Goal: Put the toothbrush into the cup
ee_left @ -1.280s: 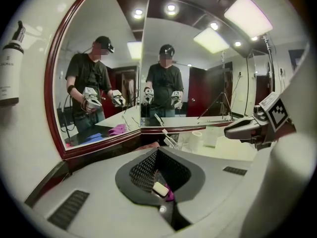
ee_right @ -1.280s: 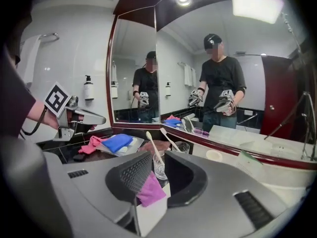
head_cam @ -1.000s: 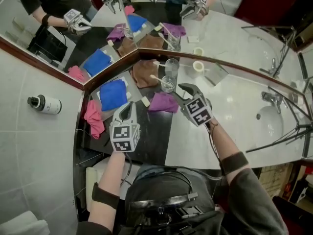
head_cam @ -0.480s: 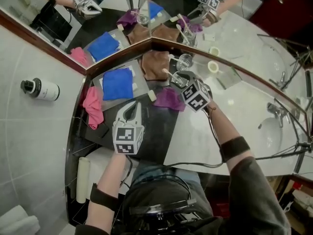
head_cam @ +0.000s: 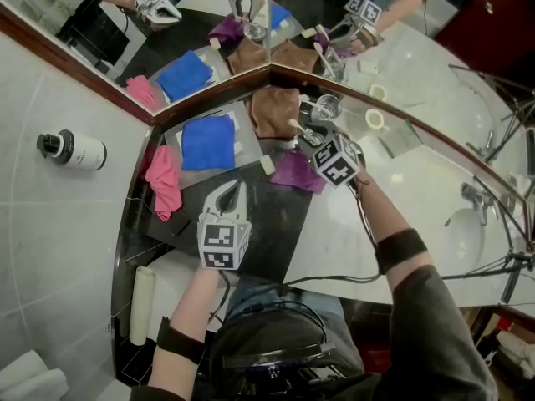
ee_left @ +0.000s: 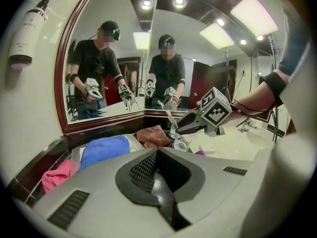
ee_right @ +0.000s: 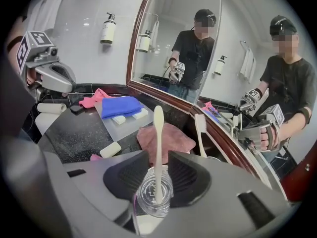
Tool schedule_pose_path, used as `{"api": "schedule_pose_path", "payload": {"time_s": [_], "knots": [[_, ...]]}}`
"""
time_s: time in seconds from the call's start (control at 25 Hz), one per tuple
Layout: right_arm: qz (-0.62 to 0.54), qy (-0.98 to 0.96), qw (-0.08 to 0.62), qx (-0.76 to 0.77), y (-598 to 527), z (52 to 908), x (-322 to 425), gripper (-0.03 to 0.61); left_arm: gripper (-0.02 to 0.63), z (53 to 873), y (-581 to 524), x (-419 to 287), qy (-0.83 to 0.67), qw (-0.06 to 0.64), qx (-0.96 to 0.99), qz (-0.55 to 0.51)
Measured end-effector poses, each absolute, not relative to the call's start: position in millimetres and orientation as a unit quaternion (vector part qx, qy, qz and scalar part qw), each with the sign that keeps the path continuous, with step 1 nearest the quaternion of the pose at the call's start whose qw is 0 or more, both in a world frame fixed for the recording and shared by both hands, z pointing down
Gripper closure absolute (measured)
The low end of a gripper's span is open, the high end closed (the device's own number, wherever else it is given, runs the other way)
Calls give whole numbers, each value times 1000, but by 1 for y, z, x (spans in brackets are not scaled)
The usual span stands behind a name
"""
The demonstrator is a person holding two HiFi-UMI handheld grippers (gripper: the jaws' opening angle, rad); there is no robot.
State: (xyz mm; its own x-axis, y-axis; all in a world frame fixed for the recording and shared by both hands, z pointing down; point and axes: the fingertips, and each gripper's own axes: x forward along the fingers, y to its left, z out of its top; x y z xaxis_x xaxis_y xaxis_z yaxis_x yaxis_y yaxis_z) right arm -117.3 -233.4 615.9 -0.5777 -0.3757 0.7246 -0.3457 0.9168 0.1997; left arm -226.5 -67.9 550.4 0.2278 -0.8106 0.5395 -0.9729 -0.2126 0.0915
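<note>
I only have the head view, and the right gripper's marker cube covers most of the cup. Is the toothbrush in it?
Observer: Yes. In the right gripper view the toothbrush stands upright inside the glass cup.
Operator: Is the right gripper clamped on it?
Observer: No. The right gripper has just been closing its jaws a little, but they stand apart with the toothbrush between them and a gap showing on each side.
Operator: Is the left gripper carrying anything?
Observer: No. The left gripper view shows the left gripper with its jaws together and nothing between them.
</note>
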Motion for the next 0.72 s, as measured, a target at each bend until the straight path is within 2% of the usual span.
{"api": "schedule_pose_path", "payload": {"time_s": [0.08,0.72], "knots": [[-22,-887,414,205,-235,618,-117,511,614,551,-70,-228,-591,210,754,193],[-40,-897,379,224,-237,588,-114,518,614,547,-76,-225,-593,206,754,193]]}}
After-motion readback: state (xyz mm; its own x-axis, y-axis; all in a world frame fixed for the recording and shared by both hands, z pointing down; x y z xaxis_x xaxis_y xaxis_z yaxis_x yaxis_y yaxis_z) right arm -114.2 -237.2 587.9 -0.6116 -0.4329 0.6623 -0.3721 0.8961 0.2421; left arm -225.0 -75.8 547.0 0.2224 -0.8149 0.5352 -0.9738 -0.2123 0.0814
